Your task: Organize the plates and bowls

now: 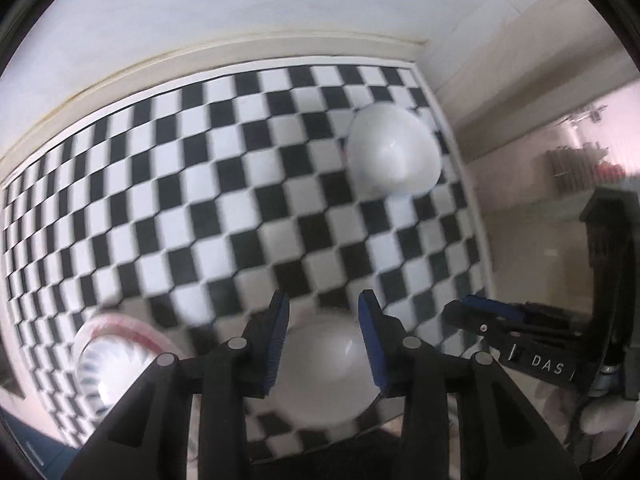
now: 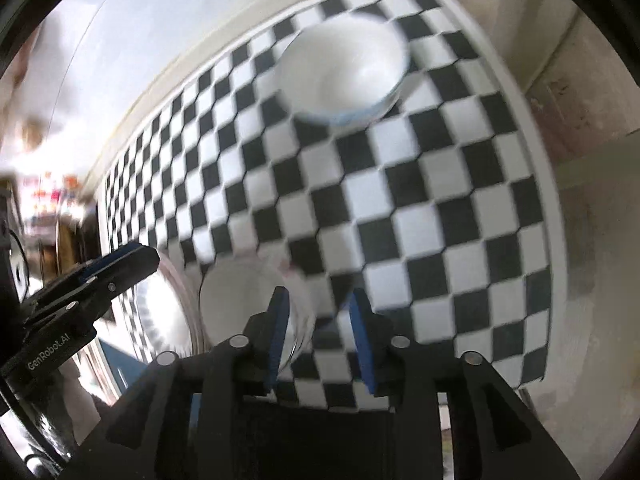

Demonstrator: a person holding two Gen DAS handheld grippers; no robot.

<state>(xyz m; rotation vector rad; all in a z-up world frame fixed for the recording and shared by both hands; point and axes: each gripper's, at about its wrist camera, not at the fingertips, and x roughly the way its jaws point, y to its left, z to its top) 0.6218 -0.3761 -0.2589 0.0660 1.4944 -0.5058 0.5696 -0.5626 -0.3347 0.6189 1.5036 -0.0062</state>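
A white bowl [image 1: 394, 150] stands at the far right of the checkered cloth [image 1: 200, 184]; it also shows in the right wrist view [image 2: 348, 76]. A second white bowl [image 1: 324, 372] lies just below my open, empty left gripper [image 1: 323, 312]. A ribbed plate with a red rim [image 1: 108, 356] sits at the near left. In the right wrist view my right gripper [image 2: 319, 308] is open and empty, with a white bowl [image 2: 240, 300] left of its fingers and the ribbed plate [image 2: 160, 316] beyond. The left gripper [image 2: 116, 264] enters from the left there.
The checkered cloth [image 2: 440, 200] covers a white table against a pale wall [image 1: 240, 12]. The table's right edge drops to a beige floor [image 1: 532, 248]. The right gripper [image 1: 500, 320] shows at the right of the left wrist view. Both views are blurred.
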